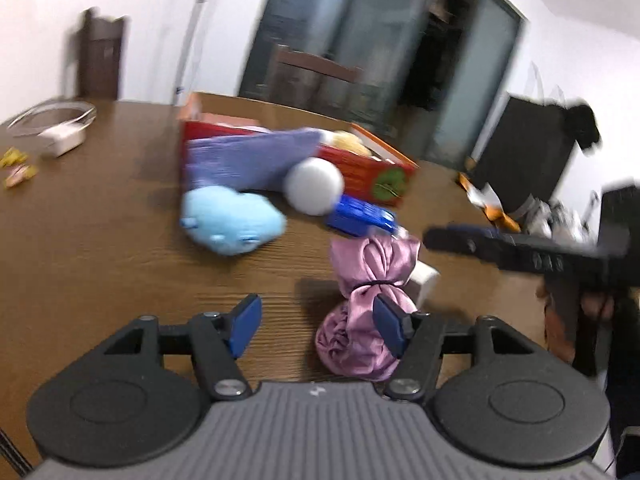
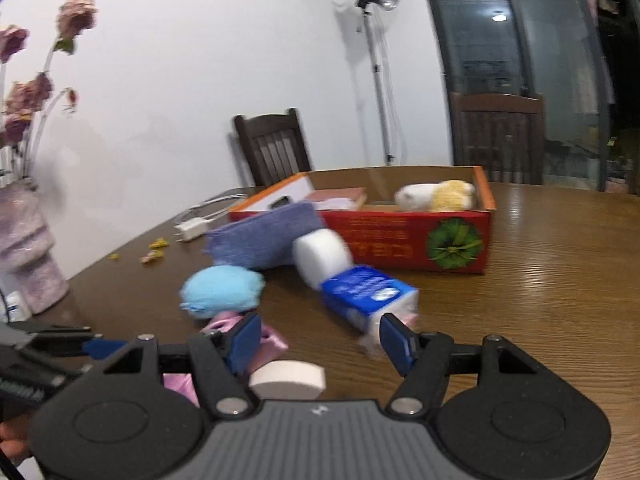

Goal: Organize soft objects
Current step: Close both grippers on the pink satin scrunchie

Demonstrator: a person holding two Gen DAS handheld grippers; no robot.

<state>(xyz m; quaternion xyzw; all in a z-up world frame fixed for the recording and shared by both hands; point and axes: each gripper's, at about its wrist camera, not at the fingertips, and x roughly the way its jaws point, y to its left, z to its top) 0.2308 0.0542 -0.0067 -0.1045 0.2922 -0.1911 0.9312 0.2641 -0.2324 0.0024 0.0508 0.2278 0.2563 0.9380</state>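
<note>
A: We hold the left gripper (image 1: 316,326) low over the brown table (image 1: 100,216), and its blue pads stand apart with bare wood between them. The pink satin pouch (image 1: 366,312) lies just beside the right pad, which hides part of it; we cannot tell whether the pad touches it, but nothing is clamped.

B: Agreed. Our right gripper (image 2: 320,338) is open too, nothing pinched. The blue and white tissue pack (image 2: 366,294) lies ahead of its right pad, and a pale round pad (image 2: 288,378) sits on the table close under it, beside the pink pouch (image 2: 272,340).

A: Beyond the pouch we see the light blue plush toy (image 1: 230,220), a white foam roll (image 1: 314,186) and a purple cloth (image 1: 250,158), which leans against the red box (image 1: 372,176).

B: From our side the same row: the plush (image 2: 222,292) nearest, the cloth (image 2: 264,238) propped on the box wall (image 2: 400,240), the foam roll (image 2: 322,258) touching the tissue pack. Inside the box lies a white and yellow soft toy (image 2: 436,196).

A: The right gripper (image 1: 460,240) shows at the edge of our left view, level with the pouch.

B: Far left on the table we see a white charger (image 2: 192,230) with its cable, and some small yellow scraps (image 2: 156,250).
</note>
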